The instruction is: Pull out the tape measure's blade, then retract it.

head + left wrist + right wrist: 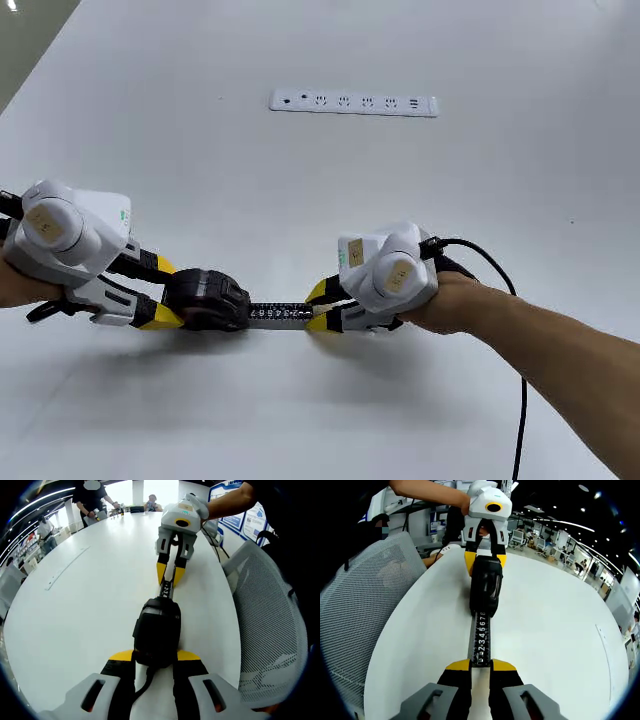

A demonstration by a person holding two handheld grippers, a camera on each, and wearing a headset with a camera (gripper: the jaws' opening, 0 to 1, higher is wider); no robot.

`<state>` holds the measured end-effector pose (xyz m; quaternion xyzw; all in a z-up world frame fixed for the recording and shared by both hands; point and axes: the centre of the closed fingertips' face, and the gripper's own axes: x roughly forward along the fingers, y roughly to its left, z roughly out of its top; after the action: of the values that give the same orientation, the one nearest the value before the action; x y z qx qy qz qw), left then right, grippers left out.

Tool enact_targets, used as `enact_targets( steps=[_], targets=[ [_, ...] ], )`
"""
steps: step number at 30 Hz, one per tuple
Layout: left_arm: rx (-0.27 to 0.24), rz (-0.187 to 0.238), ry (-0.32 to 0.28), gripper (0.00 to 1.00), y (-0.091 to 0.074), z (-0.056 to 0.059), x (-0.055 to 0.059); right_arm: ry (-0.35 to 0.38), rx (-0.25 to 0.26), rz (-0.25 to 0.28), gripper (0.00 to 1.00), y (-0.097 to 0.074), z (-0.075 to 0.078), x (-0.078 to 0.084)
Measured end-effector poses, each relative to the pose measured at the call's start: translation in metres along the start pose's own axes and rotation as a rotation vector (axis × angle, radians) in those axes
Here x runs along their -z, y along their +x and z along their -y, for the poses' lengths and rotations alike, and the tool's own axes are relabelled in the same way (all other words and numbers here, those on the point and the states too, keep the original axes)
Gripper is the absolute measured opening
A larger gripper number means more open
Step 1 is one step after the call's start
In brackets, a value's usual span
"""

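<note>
While my left gripper (160, 292) clamps the tape measure case (207, 298) on the white table (300, 180) and my right gripper (318, 307) pinches the barely drawn blade (278, 313), I should pull straight and level, without twisting.

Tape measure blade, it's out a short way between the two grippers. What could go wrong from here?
1. The right gripper pinches only the end of the blade; if it slips, the blade would likely snap back into the case.
2. The left gripper clamps the case near its rear end, so a harder pull may twist it or drag it loose onto the table.
</note>
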<state>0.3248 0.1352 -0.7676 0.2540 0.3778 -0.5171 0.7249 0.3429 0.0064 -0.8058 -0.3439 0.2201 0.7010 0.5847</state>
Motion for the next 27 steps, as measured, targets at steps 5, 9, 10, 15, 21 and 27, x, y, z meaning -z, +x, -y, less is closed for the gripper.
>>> enact_targets(
  steps=[5, 9, 10, 15, 21, 27],
  targets=[
    [0.002, 0.001, -0.001, 0.23, 0.0, 0.0, 0.0, 0.009, 0.001, -0.006, 0.09, -0.004, -0.001, 0.006],
    [0.003, 0.001, -0.002, 0.23, 0.001, 0.0, 0.0, 0.015, 0.004, -0.008, 0.08, -0.007, -0.001, 0.009],
    [0.003, 0.001, -0.002, 0.23, 0.001, 0.0, 0.0, 0.017, 0.005, -0.01, 0.08, -0.008, -0.001, 0.01],
    [0.002, 0.002, -0.003, 0.23, 0.001, -0.001, 0.0, 0.028, 0.001, -0.015, 0.08, -0.013, -0.003, 0.015],
    [0.003, 0.003, -0.005, 0.23, 0.001, 0.0, 0.0, 0.033, 0.001, -0.019, 0.08, -0.019, -0.004, 0.021],
    [0.004, 0.005, -0.01, 0.23, 0.001, 0.0, 0.0, 0.053, 0.001, -0.021, 0.08, -0.025, -0.004, 0.027]
  ],
)
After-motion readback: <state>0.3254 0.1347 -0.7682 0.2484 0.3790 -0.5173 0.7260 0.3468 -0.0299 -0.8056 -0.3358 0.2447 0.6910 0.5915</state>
